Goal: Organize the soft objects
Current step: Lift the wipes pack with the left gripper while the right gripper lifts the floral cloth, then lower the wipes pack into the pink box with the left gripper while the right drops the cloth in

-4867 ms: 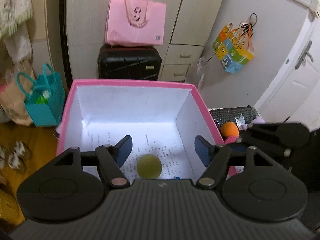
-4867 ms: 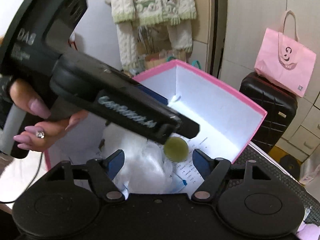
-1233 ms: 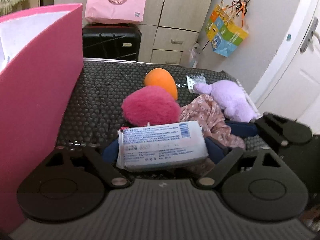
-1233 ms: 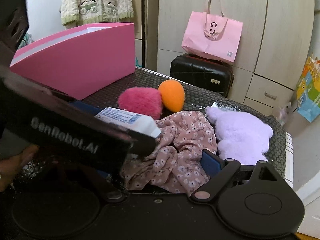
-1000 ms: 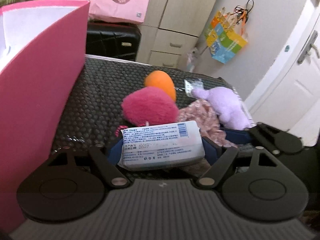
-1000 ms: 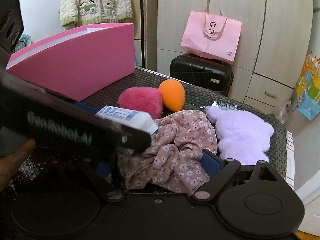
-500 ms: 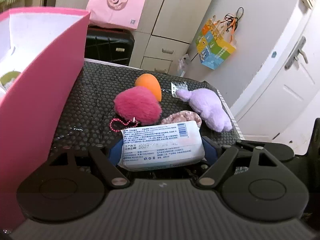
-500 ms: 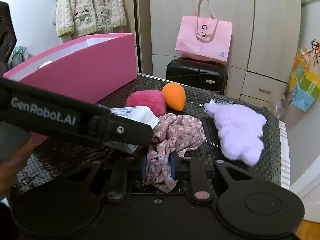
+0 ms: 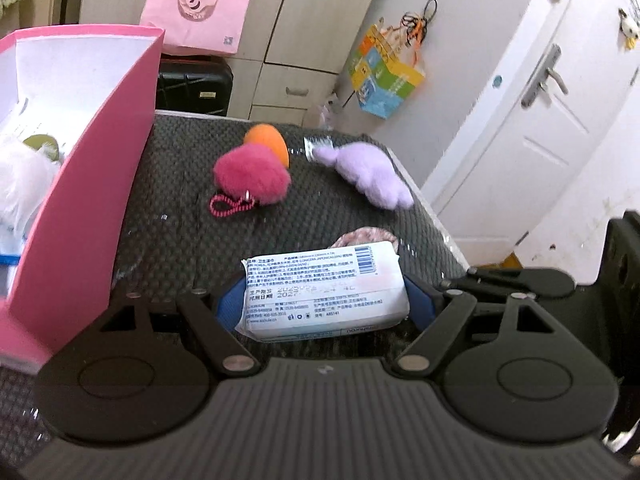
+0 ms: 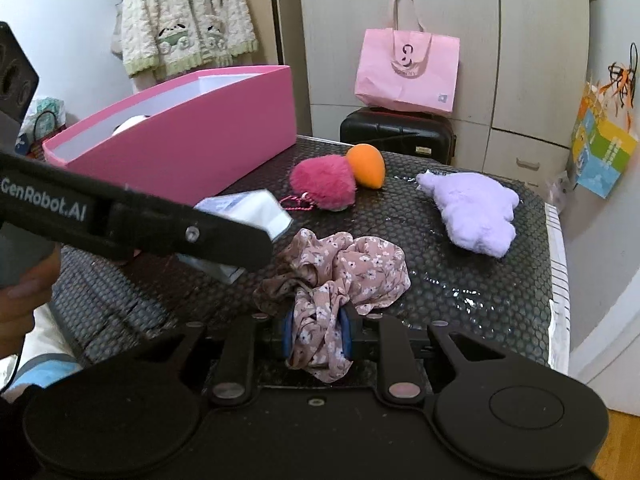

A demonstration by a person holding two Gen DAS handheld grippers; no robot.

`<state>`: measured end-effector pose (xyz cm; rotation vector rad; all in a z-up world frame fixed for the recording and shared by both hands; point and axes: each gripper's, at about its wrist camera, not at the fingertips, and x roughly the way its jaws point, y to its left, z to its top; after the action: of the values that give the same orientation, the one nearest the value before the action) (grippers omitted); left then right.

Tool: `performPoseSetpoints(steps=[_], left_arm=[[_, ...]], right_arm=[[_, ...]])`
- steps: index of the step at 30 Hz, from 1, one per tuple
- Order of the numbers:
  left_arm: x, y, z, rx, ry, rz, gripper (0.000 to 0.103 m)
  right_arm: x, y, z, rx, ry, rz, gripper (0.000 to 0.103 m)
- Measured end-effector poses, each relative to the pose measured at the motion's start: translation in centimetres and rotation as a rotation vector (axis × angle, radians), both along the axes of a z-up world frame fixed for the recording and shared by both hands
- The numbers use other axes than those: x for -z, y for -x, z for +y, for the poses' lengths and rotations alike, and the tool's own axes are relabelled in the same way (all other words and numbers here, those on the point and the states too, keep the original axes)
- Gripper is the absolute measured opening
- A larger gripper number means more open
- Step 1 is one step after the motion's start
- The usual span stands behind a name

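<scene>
**Both grippers loaded, box to your left**

Your left gripper [image 9: 324, 306] is clamped across the wet-wipe pack [image 9: 322, 290], lifted above the mat. Your right gripper [image 10: 314, 336] is pinched narrow on one fold of the floral scrunchie [image 10: 340, 266]. The pink box [image 9: 86, 184] stands left of the left gripper. The slick pack could slide out if you tilt it; the scrunchie's thin fold could slip free mid-carry.

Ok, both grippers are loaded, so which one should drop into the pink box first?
Probably left. The left gripper, shut on the tissue pack, sits right beside the pink box. The right gripper, shut on the floral scrunchie, is farther from it.
</scene>
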<state>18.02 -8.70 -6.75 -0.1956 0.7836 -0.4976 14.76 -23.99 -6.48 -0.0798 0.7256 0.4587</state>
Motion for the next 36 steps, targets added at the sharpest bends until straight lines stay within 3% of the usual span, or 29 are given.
performPoseSetpoints(steps=[6, 18, 23, 36], left_arm=[[-0.3, 1.7, 1.0, 0.024, -0.01, 0.017, 0.08], [-1.1, 5.1, 3.9, 0.054, -0.084, 0.036, 0.08], [-1.7, 6.4, 5.8, 0.062, -0.116, 0.061, 0.08], [-4.2, 8.5, 13.3, 0.085, -0.08, 0.116, 0.08]], right_arm=[[-0.8, 2.0, 0.2, -0.009, -0.02, 0.023, 0.026], [-3.4, 6.9, 3.3, -0.084, 0.044, 0.021, 0.026], [-4.4, 7.3, 4.5, -0.109, 0.024, 0.071, 0.026], [-7.3, 7.3, 8.9, -0.28, -0.037, 0.173, 0.026]])
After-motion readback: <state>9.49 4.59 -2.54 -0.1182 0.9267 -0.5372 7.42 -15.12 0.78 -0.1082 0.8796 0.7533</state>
